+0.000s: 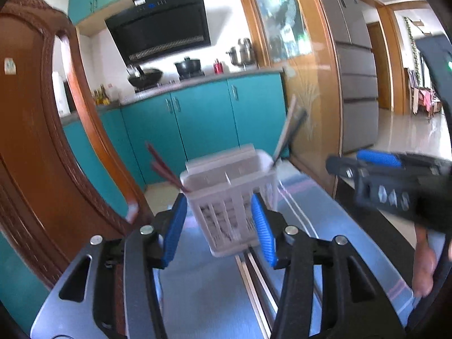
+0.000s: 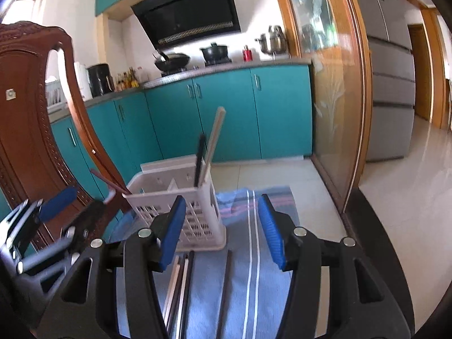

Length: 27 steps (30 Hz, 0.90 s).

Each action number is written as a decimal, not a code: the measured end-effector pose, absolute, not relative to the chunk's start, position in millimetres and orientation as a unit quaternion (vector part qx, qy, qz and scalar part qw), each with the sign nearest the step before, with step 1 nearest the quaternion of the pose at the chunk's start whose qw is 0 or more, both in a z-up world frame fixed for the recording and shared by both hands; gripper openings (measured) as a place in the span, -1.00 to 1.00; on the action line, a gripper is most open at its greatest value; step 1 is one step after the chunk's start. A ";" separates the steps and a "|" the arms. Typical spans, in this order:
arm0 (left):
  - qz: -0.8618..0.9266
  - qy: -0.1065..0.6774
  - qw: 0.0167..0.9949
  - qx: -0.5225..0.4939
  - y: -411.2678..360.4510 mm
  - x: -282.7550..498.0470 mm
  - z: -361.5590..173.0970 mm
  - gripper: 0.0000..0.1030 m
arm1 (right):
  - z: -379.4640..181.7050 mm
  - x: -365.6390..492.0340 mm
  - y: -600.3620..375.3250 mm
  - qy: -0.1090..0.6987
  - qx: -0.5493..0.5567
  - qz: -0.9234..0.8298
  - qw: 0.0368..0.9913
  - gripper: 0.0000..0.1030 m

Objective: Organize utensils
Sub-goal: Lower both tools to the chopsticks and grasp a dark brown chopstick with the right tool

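While both tools, left tool and right tool, stood apart and empty, the white slotted plastic utensil basket sat mid-frame on the blue striped cloth, where a careless reach for the loose chopsticks could tip it.

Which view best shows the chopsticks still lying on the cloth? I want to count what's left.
The right wrist view: several loose chopsticks lie side by side before the white basket. The left wrist view shows only a few, partly hidden.
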<state>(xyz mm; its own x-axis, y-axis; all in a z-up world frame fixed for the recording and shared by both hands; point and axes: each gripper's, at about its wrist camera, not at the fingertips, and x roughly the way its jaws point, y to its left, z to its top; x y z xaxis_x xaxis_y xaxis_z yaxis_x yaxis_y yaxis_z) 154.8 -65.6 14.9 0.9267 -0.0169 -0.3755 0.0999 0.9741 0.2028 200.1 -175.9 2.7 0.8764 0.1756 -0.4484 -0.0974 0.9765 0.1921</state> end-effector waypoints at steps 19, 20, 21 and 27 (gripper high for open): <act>-0.036 0.243 0.961 0.123 -69.8 156.0 -12.9 0.06 | -119.9 262.6 -156.2 0.509 0.041 0.034 0.859 0.03; -0.035 0.245 0.961 0.123 -69.6 156.5 -13.5 0.07 | -125.9 264.7 -154.1 0.516 0.035 0.031 0.855 0.03; -0.034 0.249 0.960 0.123 -69.3 157.5 -14.3 0.09 | -130.3 266.4 -151.5 0.522 0.028 0.031 0.852 0.03; -0.039 0.336 0.939 0.067 -51.3 184.2 -36.8 0.12 | -137.4 263.5 -139.8 0.515 0.006 0.042 0.856 0.03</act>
<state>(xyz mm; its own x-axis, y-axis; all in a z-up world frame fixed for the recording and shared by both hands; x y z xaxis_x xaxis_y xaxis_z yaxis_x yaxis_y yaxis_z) 184.2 -51.3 -36.8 0.7711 -0.0287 -0.6360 0.1190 0.9879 0.0997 263.5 -139.8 -137.4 0.4659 0.0772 -0.8815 -0.0654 0.9965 0.0527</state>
